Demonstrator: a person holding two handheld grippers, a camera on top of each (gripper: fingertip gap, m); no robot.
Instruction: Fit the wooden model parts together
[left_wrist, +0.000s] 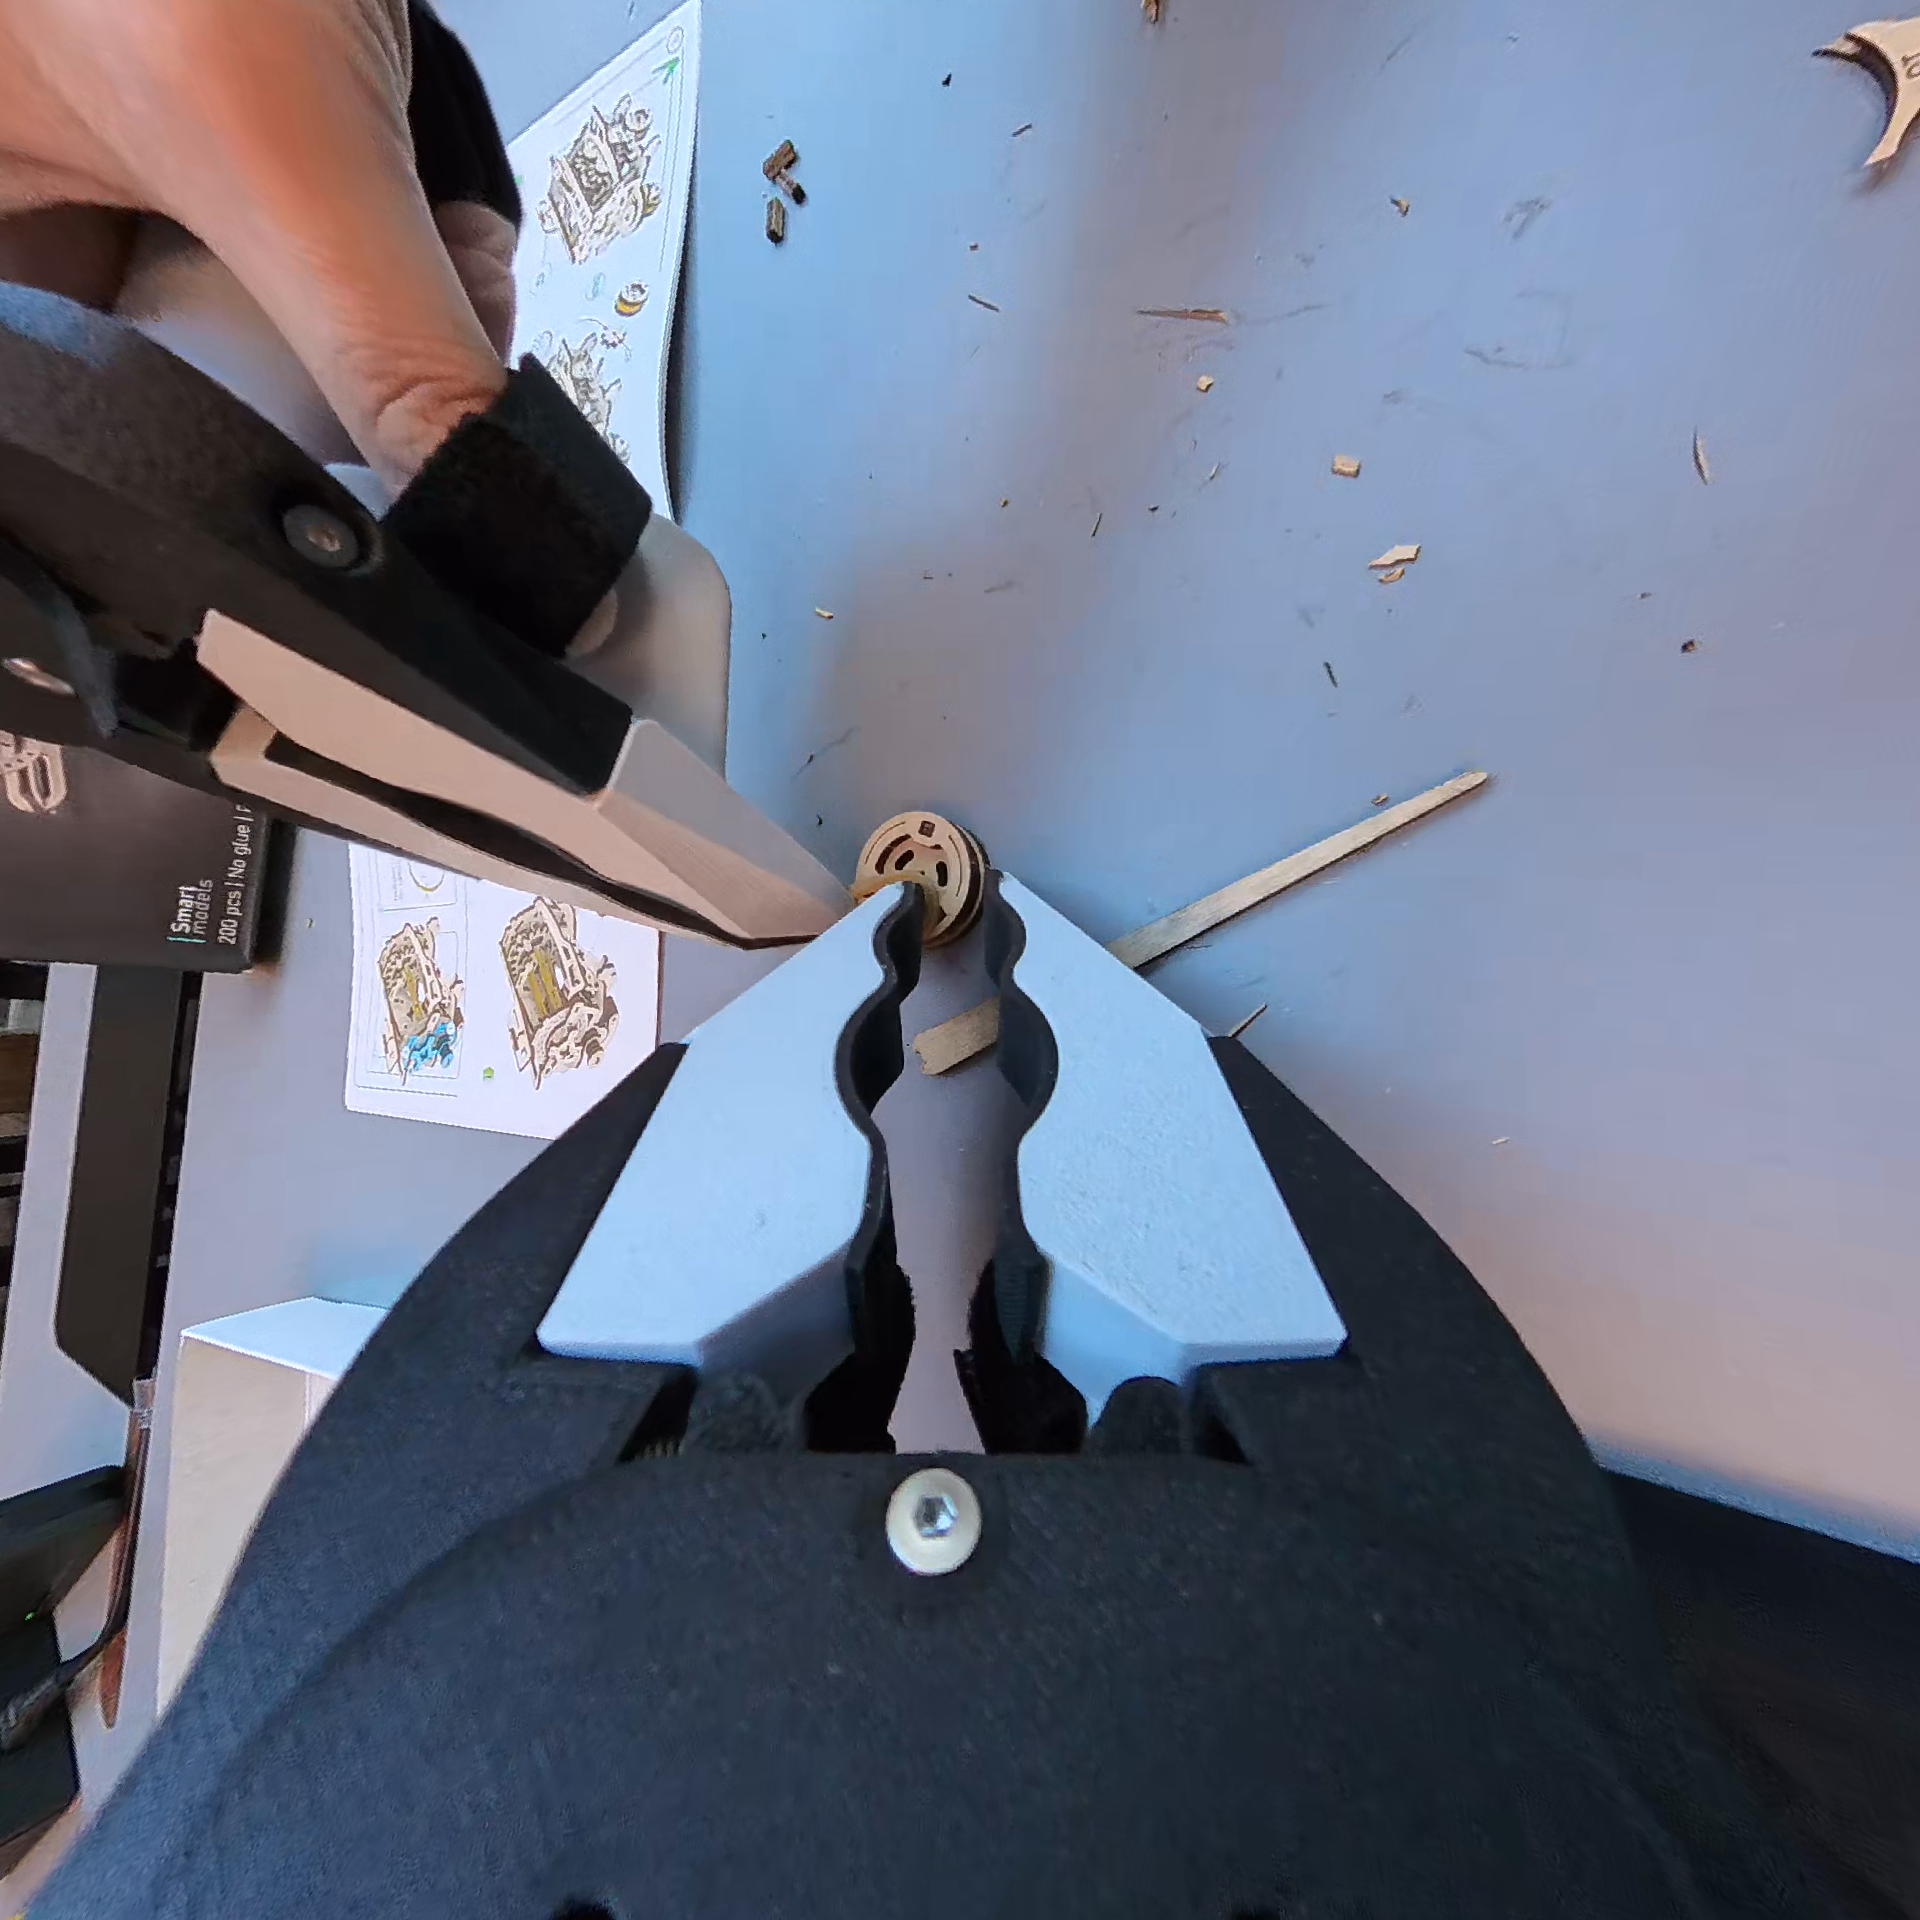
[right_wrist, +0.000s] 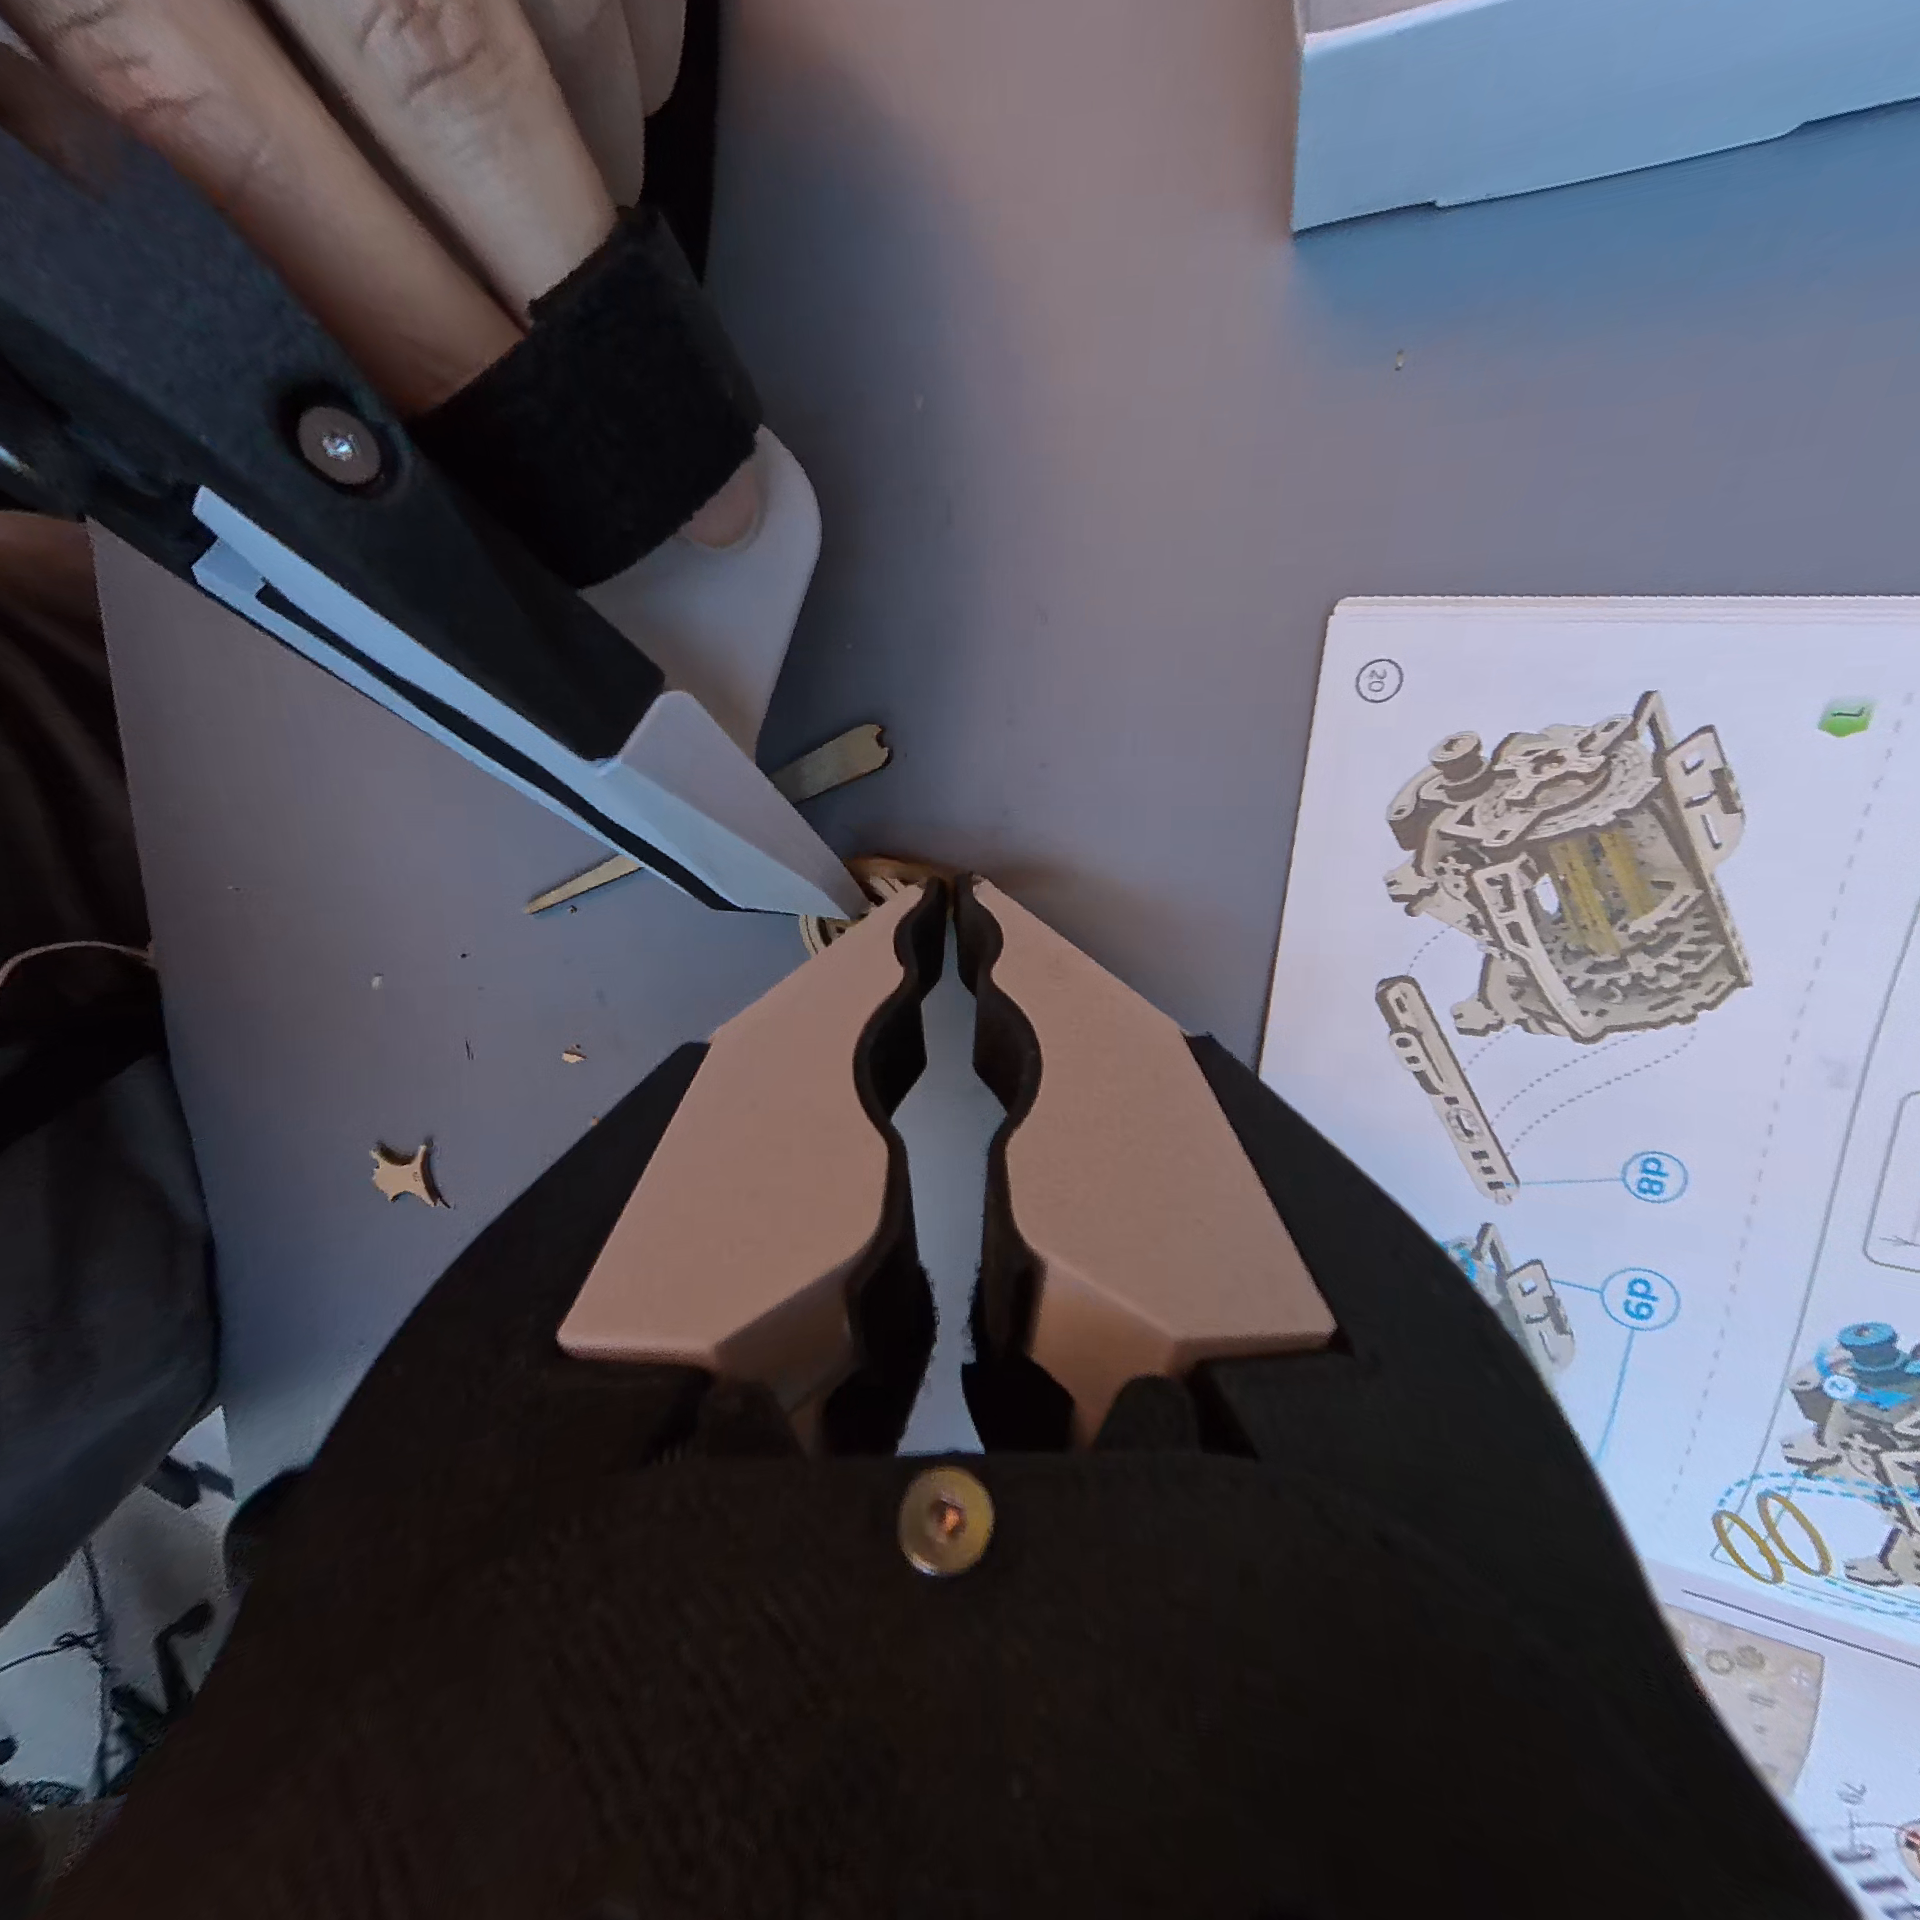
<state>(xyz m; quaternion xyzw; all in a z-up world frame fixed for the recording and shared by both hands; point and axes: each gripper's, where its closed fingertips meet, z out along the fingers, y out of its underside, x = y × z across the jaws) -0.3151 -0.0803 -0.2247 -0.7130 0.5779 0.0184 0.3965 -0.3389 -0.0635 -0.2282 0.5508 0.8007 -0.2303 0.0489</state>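
The left gripper points forward and down, its jaws drawn close at the tips and pinching a small round piece between them. The right gripper has its jaws nearly together at the tips. Each comes in at the other's upper left, tips meeting at one spot. A hand holds the right gripper, a finger through a black strap; likewise the other hand.

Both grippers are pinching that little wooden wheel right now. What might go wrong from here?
1. The left gripper holds the wheel only at its fingertips, so it may twist out or pop free.
2. The right gripper meets it tip to tip; the grippers could collide.
3. If dropped, it may land among the scraps on the table.
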